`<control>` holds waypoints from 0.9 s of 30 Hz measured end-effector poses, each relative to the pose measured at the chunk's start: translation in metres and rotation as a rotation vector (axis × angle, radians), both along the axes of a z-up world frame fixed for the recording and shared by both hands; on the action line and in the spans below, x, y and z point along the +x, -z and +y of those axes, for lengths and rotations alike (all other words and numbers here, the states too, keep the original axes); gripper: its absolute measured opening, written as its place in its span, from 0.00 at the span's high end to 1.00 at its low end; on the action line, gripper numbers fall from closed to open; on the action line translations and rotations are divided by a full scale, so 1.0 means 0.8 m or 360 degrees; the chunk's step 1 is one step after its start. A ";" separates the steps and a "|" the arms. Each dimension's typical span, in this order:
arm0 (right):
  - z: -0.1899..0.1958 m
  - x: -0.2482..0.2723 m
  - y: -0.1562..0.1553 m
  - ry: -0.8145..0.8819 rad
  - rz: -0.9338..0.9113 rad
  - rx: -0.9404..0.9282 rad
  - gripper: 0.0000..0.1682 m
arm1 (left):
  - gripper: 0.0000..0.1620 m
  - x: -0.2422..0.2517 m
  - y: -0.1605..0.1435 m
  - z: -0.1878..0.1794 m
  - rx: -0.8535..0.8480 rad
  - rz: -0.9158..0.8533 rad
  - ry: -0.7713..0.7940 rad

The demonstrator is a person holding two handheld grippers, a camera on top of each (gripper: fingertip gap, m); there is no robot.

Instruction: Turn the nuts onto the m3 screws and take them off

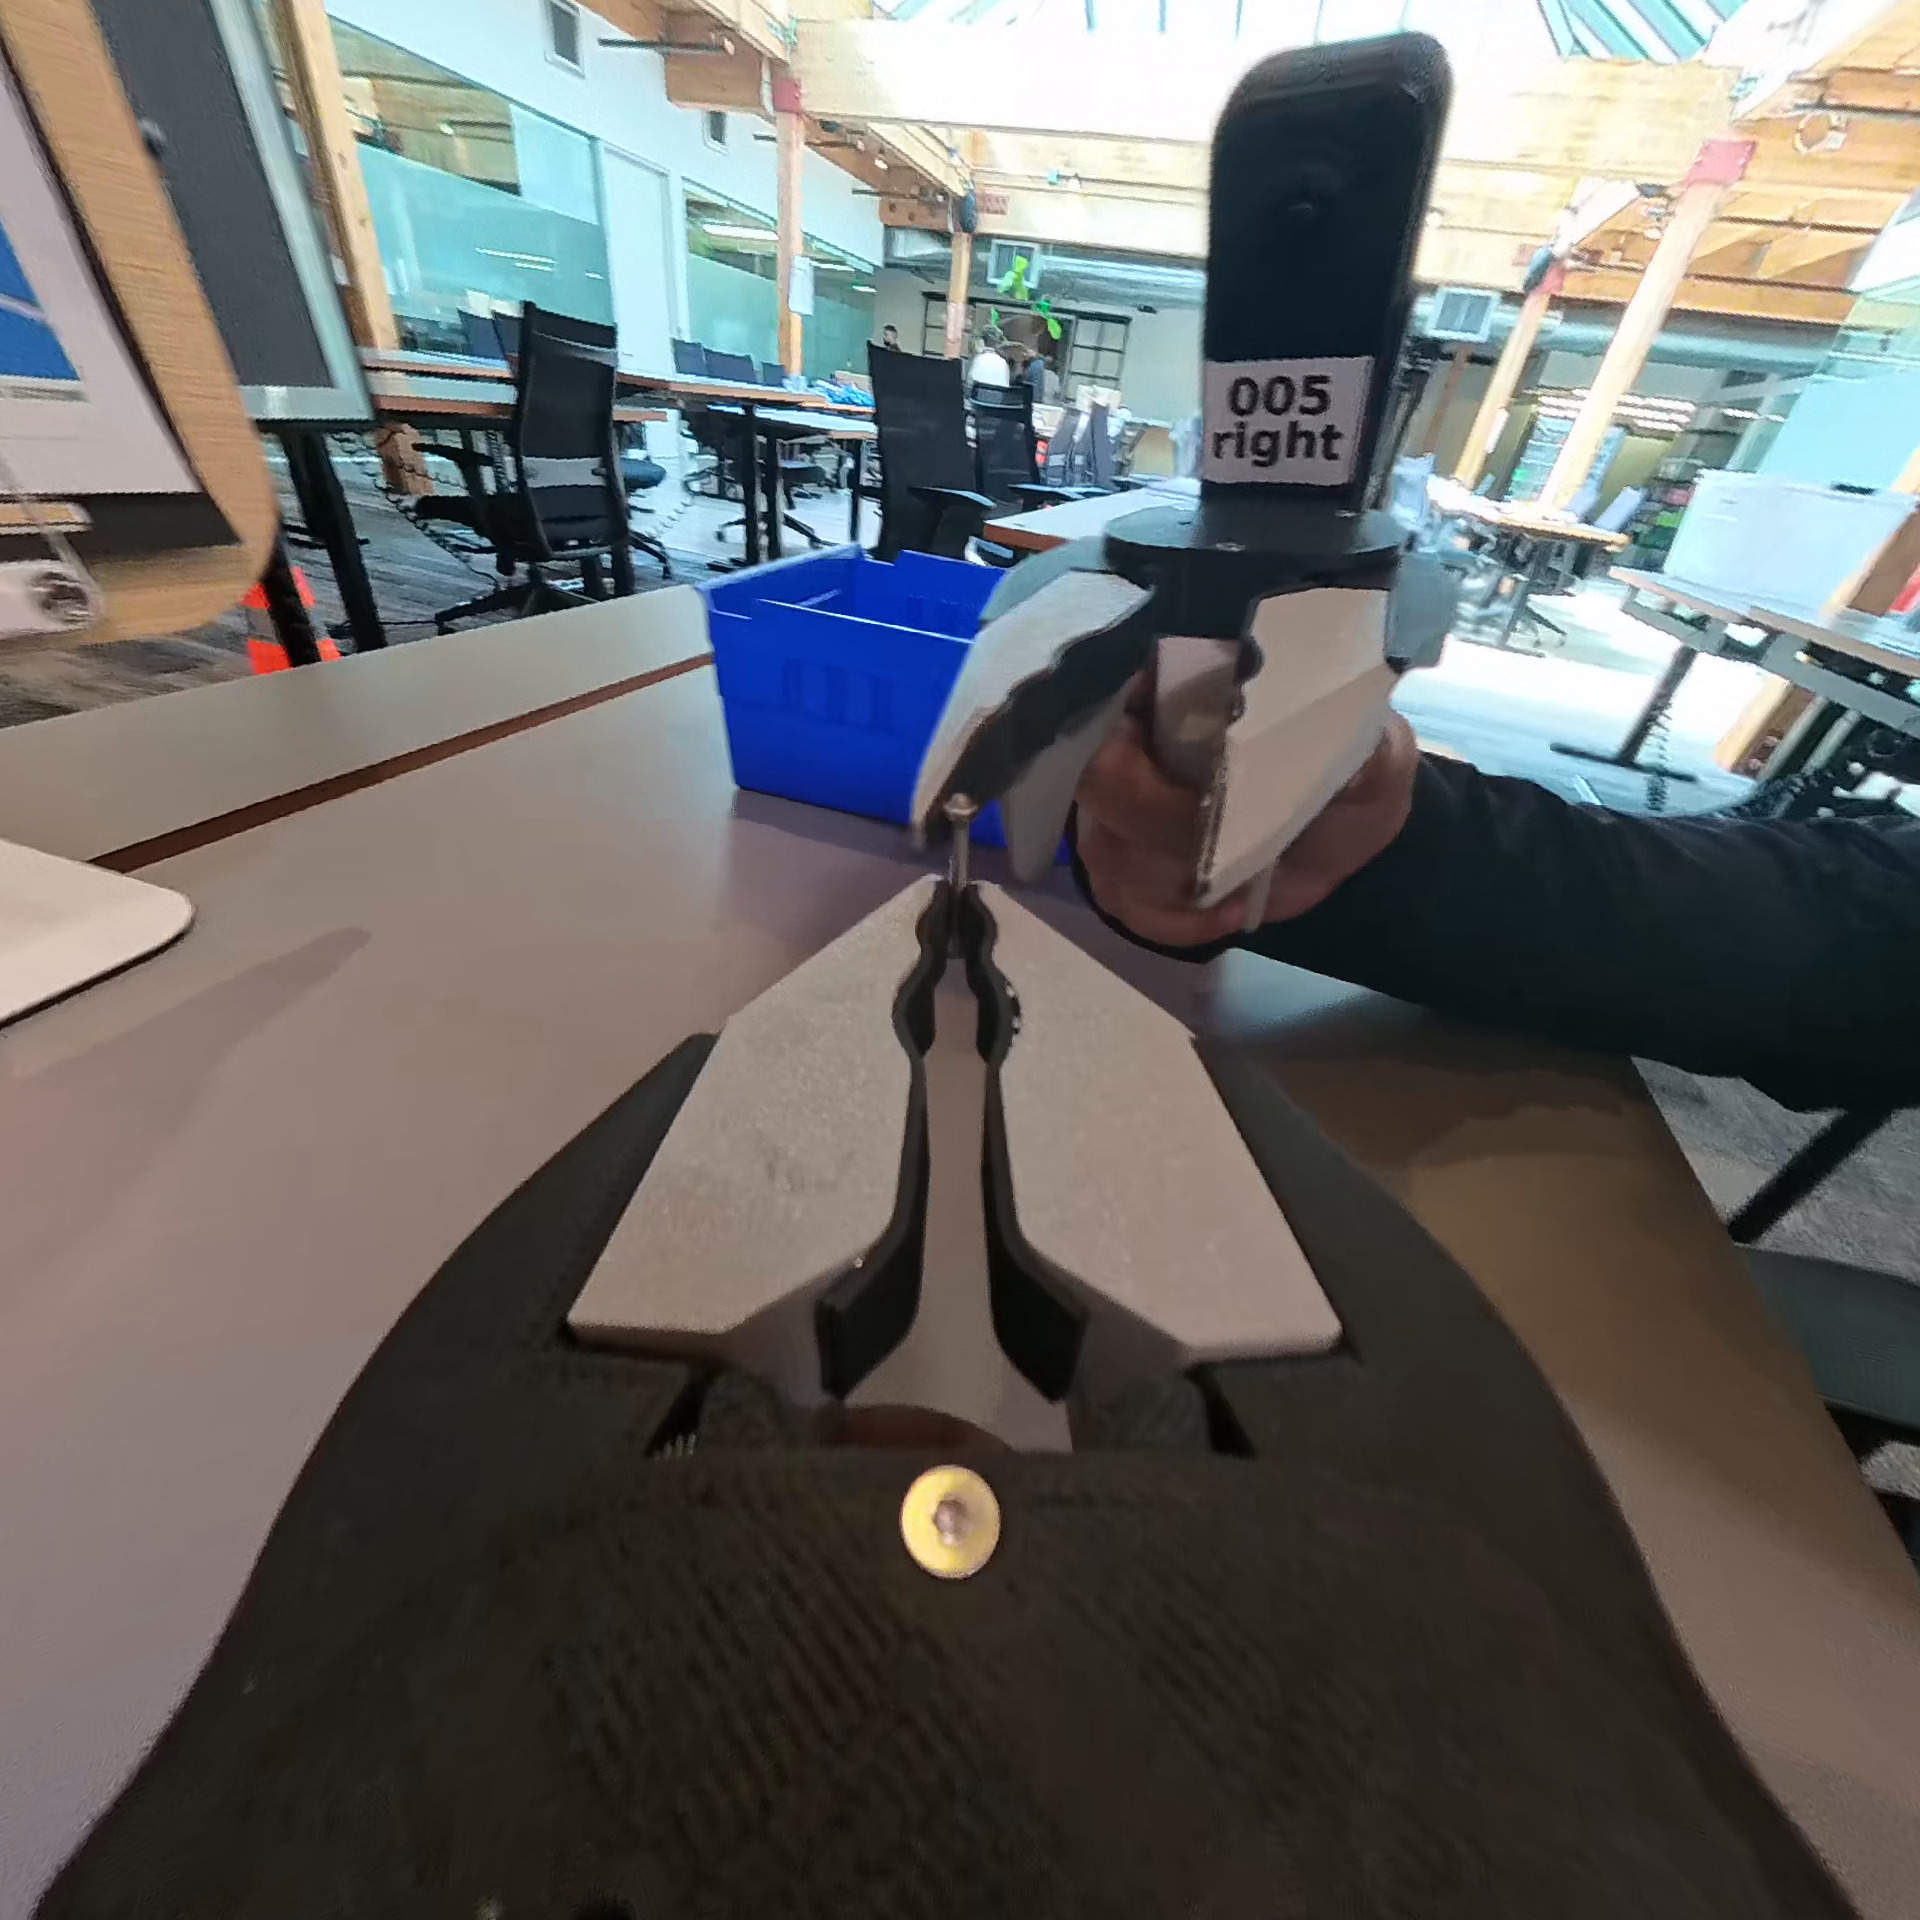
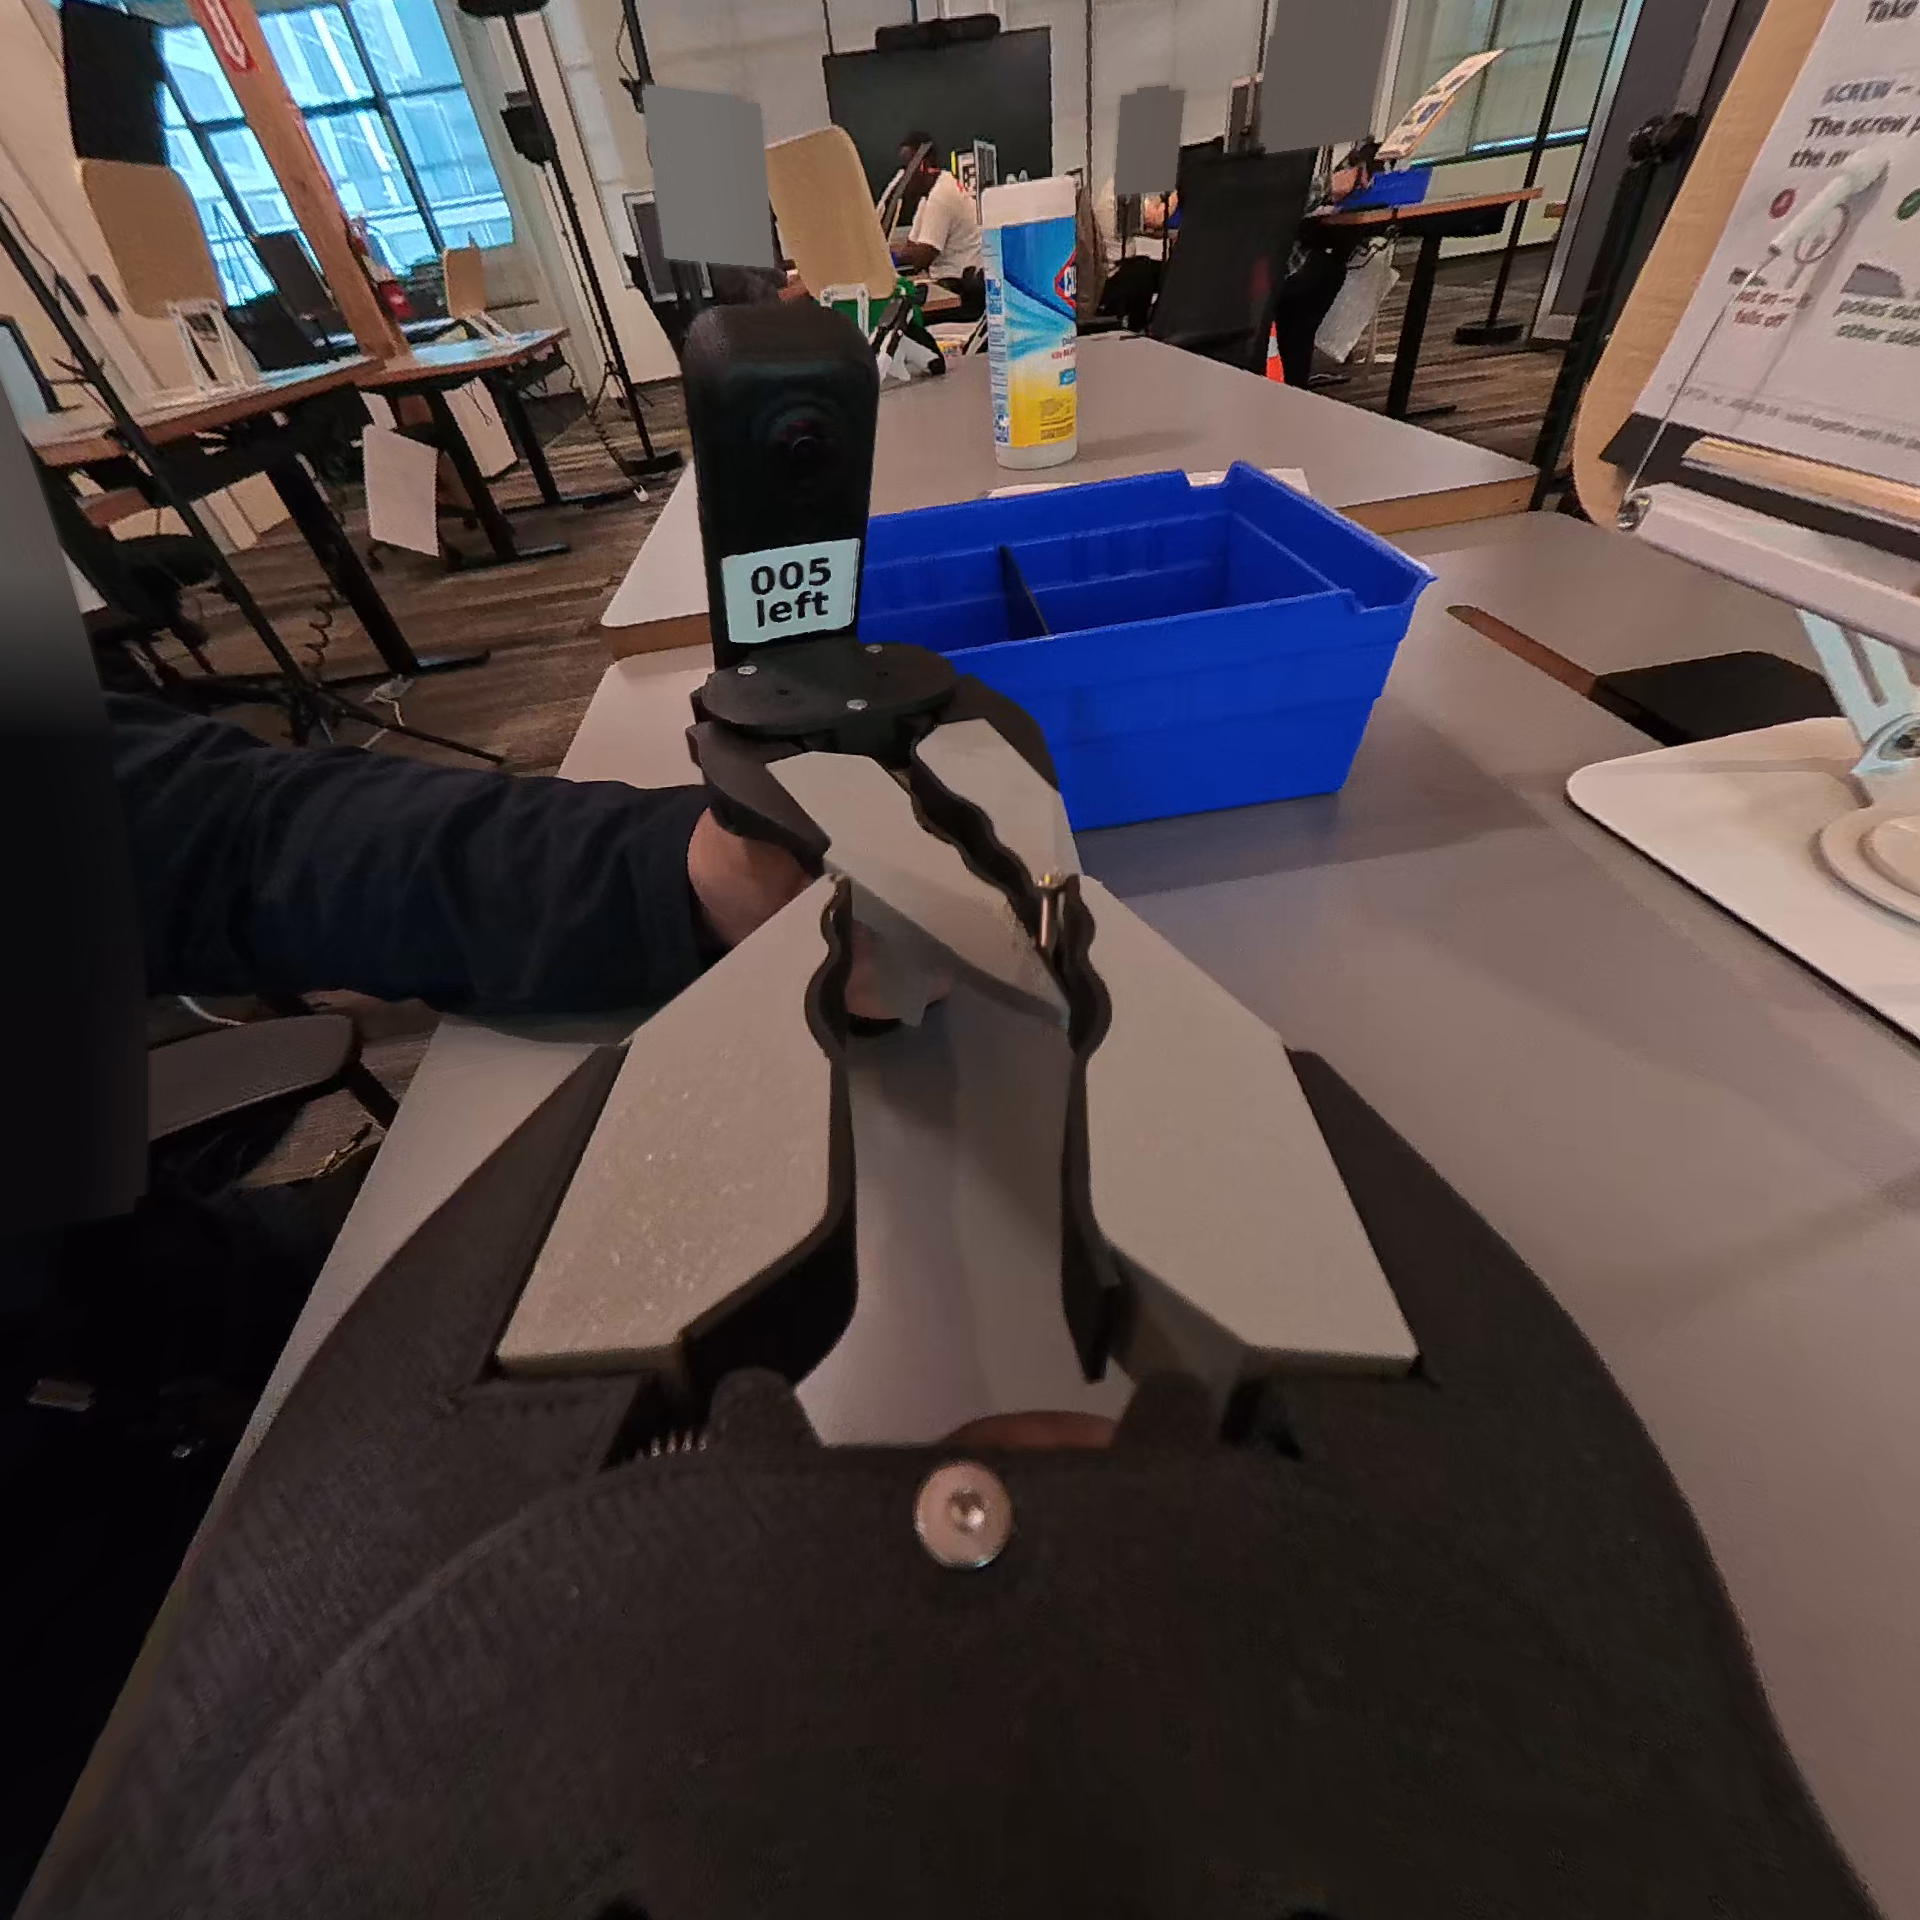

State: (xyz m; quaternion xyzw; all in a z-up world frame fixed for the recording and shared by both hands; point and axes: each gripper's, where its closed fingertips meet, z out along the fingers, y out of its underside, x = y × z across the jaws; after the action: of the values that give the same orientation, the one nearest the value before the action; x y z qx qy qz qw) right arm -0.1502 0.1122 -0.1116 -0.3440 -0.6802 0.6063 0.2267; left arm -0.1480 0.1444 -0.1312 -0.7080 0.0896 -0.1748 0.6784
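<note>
My left gripper [image 1: 956, 904] is shut on a small metal screw [image 1: 961, 842] that stands upright out of its fingertips, above the grey table [image 1: 468, 935]. My right gripper [image 2: 956, 904] is open. Its right fingertip [image 2: 1086, 914] is next to the screw [image 2: 1049, 904], whose head is level with the tip. In the left wrist view the right gripper [image 1: 1070, 852] hangs over the screw, one fingertip [image 1: 940, 795] at the screw head. The left gripper [image 2: 1049, 940] shows in the right wrist view, closed on the screw. I cannot make out a nut.
A blue divided bin [image 2: 1143, 707] stands on the table just behind the grippers, also in the left wrist view [image 1: 831, 686]. A wipes canister [image 2: 1029, 322] stands behind it. An instruction sheet on a white stand [image 2: 1714, 821] is at the right. Desks and chairs fill the background. Only a small space, under 4 cm, lies between the two pairs of fingers.
</note>
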 end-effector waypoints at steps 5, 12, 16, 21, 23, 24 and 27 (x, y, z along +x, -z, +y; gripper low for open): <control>0.014 0.003 -0.018 0.0028 0.0055 -0.0111 0.82 | 1.00 -0.022 -0.002 0.000 -0.0011 -0.0077 -0.0098; 0.003 -0.007 0.001 0.0028 -0.0040 -0.0105 0.80 | 1.00 0.004 0.004 0.003 -0.0035 -0.0003 -0.0001; 0.003 0.002 -0.004 -0.0024 -0.0012 -0.0084 0.94 | 1.00 -0.017 0.000 0.003 -0.0027 -0.0044 -0.0105; 0.021 -0.006 -0.012 0.0064 -0.0024 -0.0229 0.82 | 1.00 -0.029 -0.006 -0.001 -0.0014 -0.0146 -0.0113; 0.019 -0.010 -0.006 0.0079 -0.0051 -0.0219 0.80 | 1.00 -0.017 -0.001 0.001 -0.0044 -0.0104 -0.0075; 0.016 -0.012 -0.002 0.0080 -0.0070 -0.0203 0.80 | 1.00 -0.011 0.002 0.002 -0.0064 -0.0076 -0.0051; 0.006 -0.011 0.008 0.0040 -0.0113 -0.0140 0.82 | 1.00 -0.002 0.012 0.006 -0.0105 -0.0002 -0.0045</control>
State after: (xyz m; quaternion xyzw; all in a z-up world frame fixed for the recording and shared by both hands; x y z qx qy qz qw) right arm -0.1592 0.1168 -0.1184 -0.3835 -0.6561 0.6202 0.1947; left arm -0.1499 0.1493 -0.1405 -0.7311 0.0733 -0.1683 0.6571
